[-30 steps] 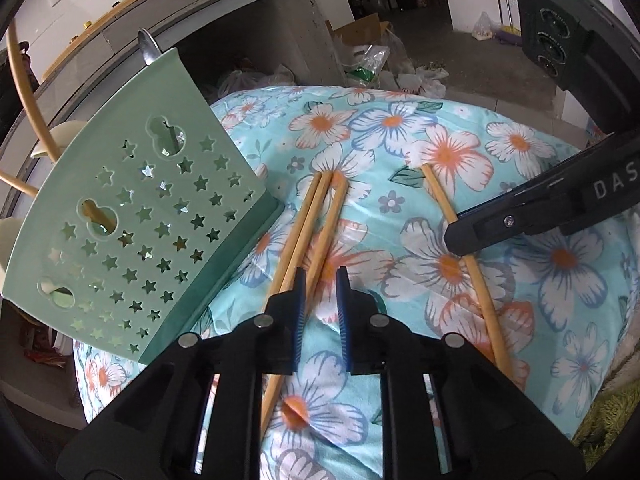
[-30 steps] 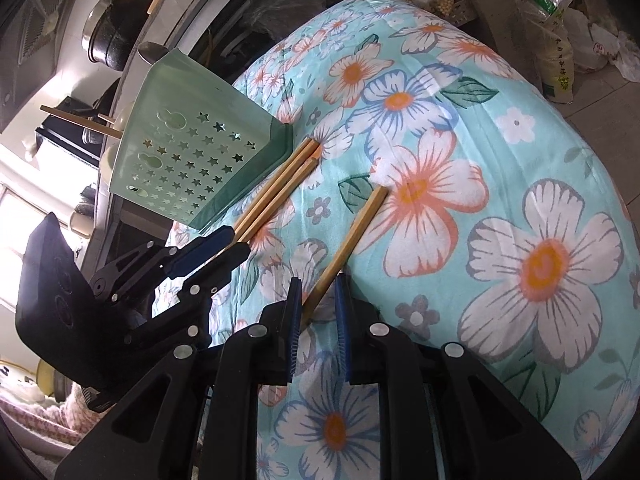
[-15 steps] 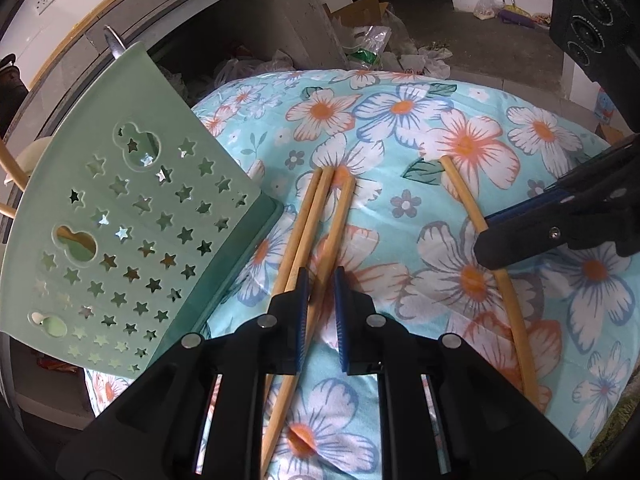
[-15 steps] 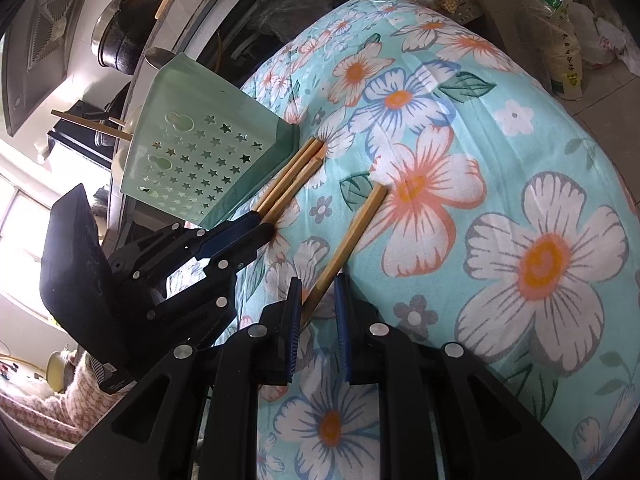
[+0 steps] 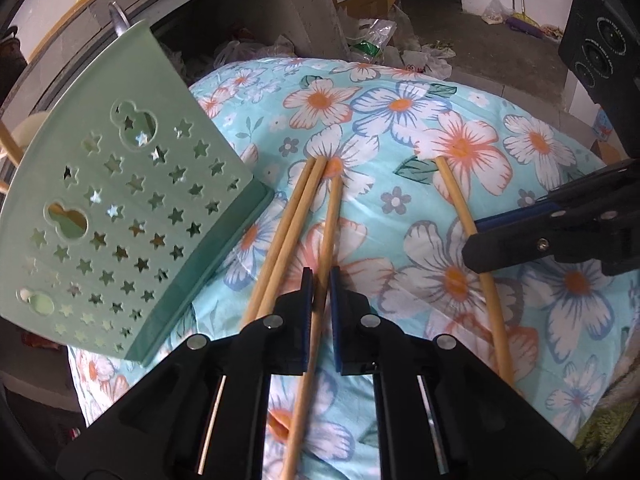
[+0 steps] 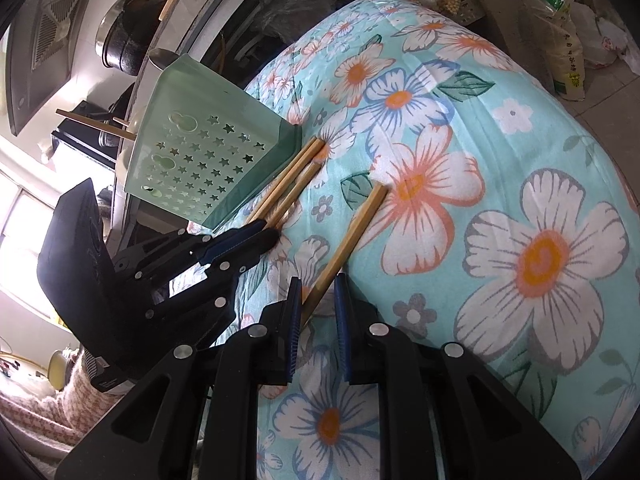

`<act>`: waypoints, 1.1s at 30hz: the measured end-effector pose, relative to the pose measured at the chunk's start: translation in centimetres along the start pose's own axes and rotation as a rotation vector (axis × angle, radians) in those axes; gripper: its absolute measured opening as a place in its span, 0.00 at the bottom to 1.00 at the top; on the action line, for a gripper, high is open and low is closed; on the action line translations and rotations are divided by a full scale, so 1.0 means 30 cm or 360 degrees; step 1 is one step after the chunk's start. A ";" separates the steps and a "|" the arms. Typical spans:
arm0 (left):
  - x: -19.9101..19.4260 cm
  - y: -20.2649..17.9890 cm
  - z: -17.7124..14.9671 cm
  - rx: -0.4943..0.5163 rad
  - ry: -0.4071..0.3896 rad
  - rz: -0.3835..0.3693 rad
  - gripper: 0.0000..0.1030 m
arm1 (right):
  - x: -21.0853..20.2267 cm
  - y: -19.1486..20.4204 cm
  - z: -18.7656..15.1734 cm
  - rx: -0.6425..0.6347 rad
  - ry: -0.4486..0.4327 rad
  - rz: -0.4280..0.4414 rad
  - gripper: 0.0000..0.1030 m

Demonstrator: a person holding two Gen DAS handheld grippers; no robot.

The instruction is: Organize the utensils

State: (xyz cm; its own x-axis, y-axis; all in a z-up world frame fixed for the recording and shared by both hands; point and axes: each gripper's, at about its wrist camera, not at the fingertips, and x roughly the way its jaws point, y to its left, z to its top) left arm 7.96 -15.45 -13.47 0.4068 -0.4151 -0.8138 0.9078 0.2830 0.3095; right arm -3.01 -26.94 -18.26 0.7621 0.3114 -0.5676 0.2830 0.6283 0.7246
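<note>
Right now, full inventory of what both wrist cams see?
chopsticks: three, tan, side by side on the cloth beside the holder.
single chopstick: one, tan, apart on the cloth.
utensil holder: one, green, star holes, tilted at the cloth's edge.
floral cloth: one, turquoise, under everything.
pot: one, dark, background counter.
left tongs: black, blue pads, closing around one chopstick of the three.
right tongs: black, astride the single chopstick.

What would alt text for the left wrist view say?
The left gripper is closing on one wooden chopstick on a floral tablecloth, beside two more chopsticks and a green star-punched utensil holder.
</note>
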 end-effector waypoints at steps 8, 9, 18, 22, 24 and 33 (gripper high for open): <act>-0.050 0.009 -0.047 -0.0222 0.0095 -0.0154 0.05 | -0.003 0.003 -0.002 0.0004 0.0003 -0.0009 0.15; -0.052 0.012 -0.051 -0.0244 0.0098 -0.0168 0.05 | -0.003 0.004 -0.001 0.0005 0.0004 -0.0012 0.15; -0.032 0.074 -0.042 -0.0422 0.0083 -0.0282 0.10 | 0.001 0.006 0.002 0.0018 0.0006 -0.0024 0.15; 0.007 0.085 -0.029 -0.0475 0.0088 -0.0314 0.10 | 0.006 0.005 0.008 0.0033 0.0020 -0.0024 0.16; 0.014 0.088 -0.030 -0.0480 0.0083 -0.0315 0.10 | 0.009 0.004 0.016 0.0050 0.0031 -0.0013 0.18; 0.027 0.088 -0.026 -0.0489 0.0074 -0.0321 0.10 | 0.040 0.011 0.056 0.0089 0.0036 -0.0034 0.19</act>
State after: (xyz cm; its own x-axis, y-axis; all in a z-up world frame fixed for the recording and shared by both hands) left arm 10.63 -14.36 -13.70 0.2116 -0.4514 -0.8669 0.8935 0.4488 -0.0156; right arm -1.04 -27.55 -18.05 0.7424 0.3149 -0.5914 0.3316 0.5943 0.7327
